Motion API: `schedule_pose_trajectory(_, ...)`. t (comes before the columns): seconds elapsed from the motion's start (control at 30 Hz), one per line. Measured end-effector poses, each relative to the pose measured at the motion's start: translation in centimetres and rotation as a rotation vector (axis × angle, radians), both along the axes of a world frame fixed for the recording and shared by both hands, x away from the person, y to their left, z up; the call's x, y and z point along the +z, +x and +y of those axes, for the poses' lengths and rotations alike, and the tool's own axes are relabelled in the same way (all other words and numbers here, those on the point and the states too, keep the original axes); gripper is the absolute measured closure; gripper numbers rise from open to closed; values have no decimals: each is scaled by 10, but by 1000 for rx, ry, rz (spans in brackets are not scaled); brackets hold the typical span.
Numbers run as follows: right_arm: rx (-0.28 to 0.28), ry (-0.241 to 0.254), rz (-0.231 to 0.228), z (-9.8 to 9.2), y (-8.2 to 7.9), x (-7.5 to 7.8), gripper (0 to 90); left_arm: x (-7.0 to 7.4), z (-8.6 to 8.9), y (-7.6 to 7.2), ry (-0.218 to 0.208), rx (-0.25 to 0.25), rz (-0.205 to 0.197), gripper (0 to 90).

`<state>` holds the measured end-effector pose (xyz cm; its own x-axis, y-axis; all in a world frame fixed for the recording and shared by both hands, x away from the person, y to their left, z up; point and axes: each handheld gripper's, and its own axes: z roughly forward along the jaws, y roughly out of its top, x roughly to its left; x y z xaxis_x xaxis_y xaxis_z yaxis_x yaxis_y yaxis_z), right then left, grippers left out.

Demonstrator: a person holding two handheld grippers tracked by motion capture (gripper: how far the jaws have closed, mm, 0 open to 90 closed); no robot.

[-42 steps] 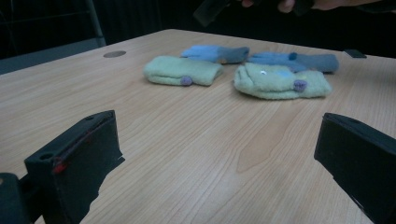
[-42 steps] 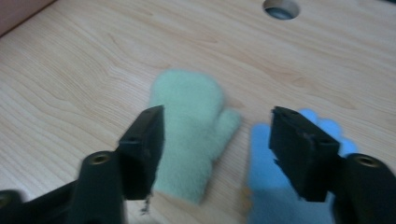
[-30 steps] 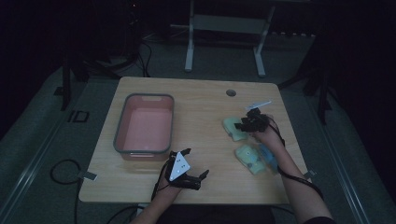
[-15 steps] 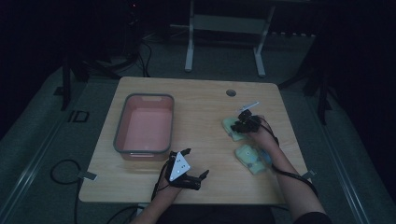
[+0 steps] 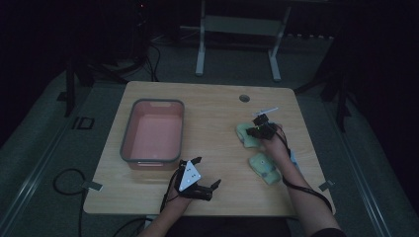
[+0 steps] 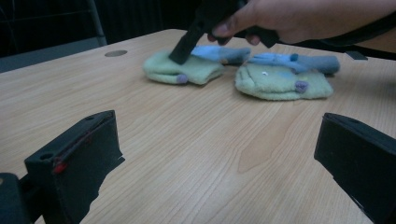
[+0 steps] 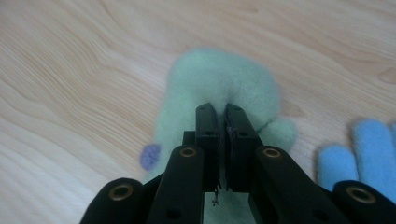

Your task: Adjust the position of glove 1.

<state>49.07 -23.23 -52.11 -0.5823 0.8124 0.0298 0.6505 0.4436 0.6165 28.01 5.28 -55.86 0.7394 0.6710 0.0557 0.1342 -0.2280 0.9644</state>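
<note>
High view: pink-floored bin [image 5: 129, 136] beside two green mittens [image 5: 247, 134].

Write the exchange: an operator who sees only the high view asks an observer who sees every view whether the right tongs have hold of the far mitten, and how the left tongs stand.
Operator: Have the right tongs caught the far mitten?
Observer: Yes. In the right gripper view their jaws, which have just been closing, are shut on a raised fold of its green fleece.
Operator: From up here the left tongs look idle. Is anything in them?
Observer: No. The left gripper view shows the jaws wide apart, with just bare table between them.
</note>
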Motion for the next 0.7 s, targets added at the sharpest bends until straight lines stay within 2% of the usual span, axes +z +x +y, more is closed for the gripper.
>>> schedule_pose_trajectory(0.1, -43, 42, -8, 3, -9, 14, 859, 0, 0, 0, -1, 1, 1, 1)
schedule_pose_trajectory(0.13, -63, 71, -8, 8, -15, 23, 859, 0, 0, 0, 2, 1, 1, 1)
schedule_pose_trajectory(0.17, -69, 76, -6, 12, -18, 28, 859, 0, 0, 0, 2, 2, 1, 0)
schedule_pose_trajectory(0.33, -99, 85, -17, 27, -32, 44, 859, 0, 0, 0, 1, 3, -1, 0)
schedule_pose_trajectory(0.4, -122, 83, -27, 39, -47, 53, 859, 0, 0, 0, 4, 1, -2, 0)
schedule_pose_trajectory(0.47, -126, 87, -32, 43, -51, 55, 859, 0, 0, 0, 5, 2, -4, 0)
schedule_pose_trajectory(0.6, -157, 91, -56, 58, -73, 62, 859, 0, 0, 0, 3, 3, -3, 0)
schedule_pose_trajectory(0.7, -157, 77, -68, 64, -79, 63, 859, 0, -1, 0, 1, 3, -2, 0)
